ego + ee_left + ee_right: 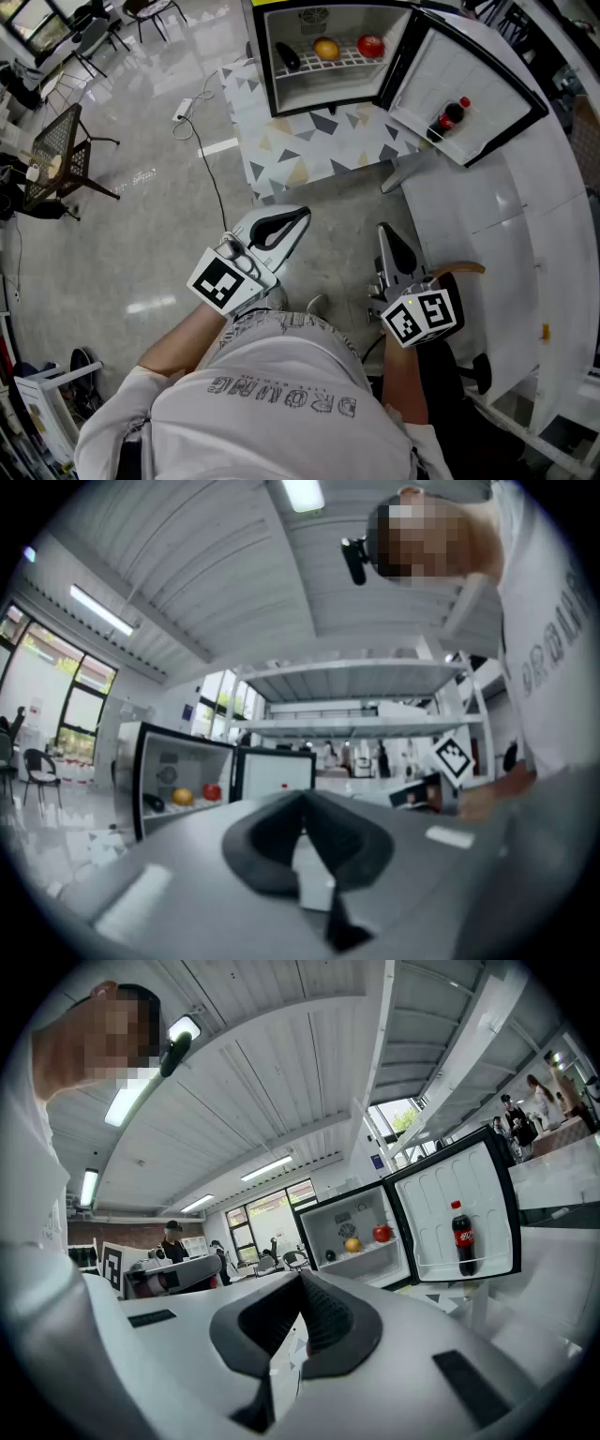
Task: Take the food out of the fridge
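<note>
head view: orange fruit (325,49), red fruit (370,45), open fridge (319,89)

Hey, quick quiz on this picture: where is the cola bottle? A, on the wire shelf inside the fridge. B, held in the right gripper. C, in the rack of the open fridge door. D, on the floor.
C: the cola bottle stands upright in the rack of the open fridge door, not on the wire shelf.

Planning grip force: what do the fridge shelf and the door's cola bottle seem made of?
Fridge shelf: likely white-coated wire, thin parallel bars show. Cola bottle: probably glossy clear plastic, dark drink, red cap; glass not excluded.
</note>
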A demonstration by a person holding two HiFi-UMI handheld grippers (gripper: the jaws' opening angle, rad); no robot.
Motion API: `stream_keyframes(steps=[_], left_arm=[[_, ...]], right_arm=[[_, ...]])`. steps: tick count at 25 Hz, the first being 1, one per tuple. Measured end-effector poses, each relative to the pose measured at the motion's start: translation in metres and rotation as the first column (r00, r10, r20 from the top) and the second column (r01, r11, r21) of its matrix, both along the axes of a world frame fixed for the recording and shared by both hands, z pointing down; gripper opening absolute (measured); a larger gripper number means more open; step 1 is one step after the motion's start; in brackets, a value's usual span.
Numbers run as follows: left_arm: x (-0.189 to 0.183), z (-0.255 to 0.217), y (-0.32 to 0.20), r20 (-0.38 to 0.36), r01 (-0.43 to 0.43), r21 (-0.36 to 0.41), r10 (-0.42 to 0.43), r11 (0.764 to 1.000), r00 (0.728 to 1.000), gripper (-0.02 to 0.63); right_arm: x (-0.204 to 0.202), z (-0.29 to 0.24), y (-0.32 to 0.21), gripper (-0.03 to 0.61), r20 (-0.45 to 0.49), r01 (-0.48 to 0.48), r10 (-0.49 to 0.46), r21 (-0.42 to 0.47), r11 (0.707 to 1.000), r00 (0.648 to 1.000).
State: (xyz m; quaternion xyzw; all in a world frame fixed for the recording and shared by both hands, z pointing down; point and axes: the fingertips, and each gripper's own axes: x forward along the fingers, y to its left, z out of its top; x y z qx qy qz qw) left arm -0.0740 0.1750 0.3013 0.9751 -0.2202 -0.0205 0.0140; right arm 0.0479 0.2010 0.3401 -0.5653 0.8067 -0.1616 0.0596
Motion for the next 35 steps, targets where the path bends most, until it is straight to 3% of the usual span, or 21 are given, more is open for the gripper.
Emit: stream_keyframes(steps=[17, 20, 35], left_arm=[[0.031, 0.012, 0.015, 0.039, 0.009, -0.006, -0.009, 1.000, 0.999, 0.009], [0.039, 0.006, 0.020, 0.001, 0.027, 0.020, -0.027, 0.999, 1.000, 0.009], [0.075, 0.024, 0.029, 0.061, 0.060, 0.002, -0.060, 0.998, 0.996, 0.009]], right_arm=[[0.020, -0.002, 0.009, -0.006, -0.001, 0.045, -0.045, 0.015, 0.999, 0.999], [0.029, 0.000, 0.015, -0.006, 0.002, 0.053, -0.053, 0.013, 0.999, 0.999], [0.073, 0.018, 0.028, -0.006, 0.021, 0.061, -0.061, -0.006, 0.998, 0.998]])
